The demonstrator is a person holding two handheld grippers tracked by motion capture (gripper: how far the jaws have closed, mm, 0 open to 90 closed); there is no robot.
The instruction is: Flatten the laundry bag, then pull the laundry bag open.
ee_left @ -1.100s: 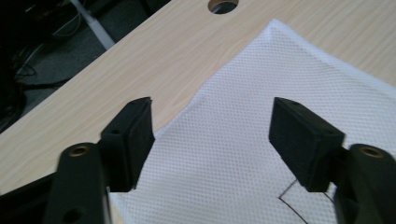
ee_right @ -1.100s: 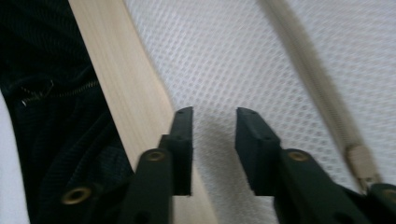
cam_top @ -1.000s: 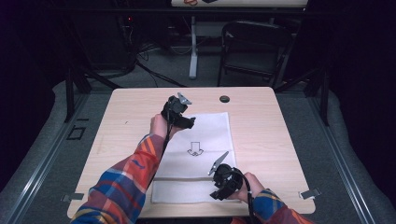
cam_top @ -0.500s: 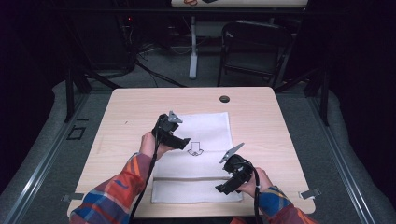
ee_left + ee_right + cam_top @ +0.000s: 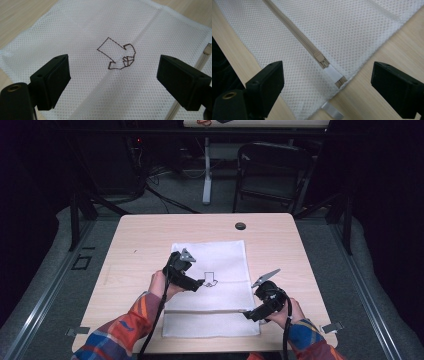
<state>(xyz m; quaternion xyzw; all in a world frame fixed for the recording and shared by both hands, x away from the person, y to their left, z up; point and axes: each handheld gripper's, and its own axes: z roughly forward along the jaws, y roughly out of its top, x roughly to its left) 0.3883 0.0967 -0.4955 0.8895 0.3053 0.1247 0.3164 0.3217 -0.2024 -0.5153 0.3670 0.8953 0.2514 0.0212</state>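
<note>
High view shows my mesh bag (image 5: 212,287) flat on the table (image 5: 140,245), zipper (image 5: 297,35) shut, nothing gripped yet: left hand-held gripper (image 5: 199,283) and right hand-held gripper (image 5: 246,314) hover spread.

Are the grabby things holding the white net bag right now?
No, nothing is held. The left hand-held gripper hangs open over the mesh bag, and the right hand-held gripper is open above the zipper pull.
</note>
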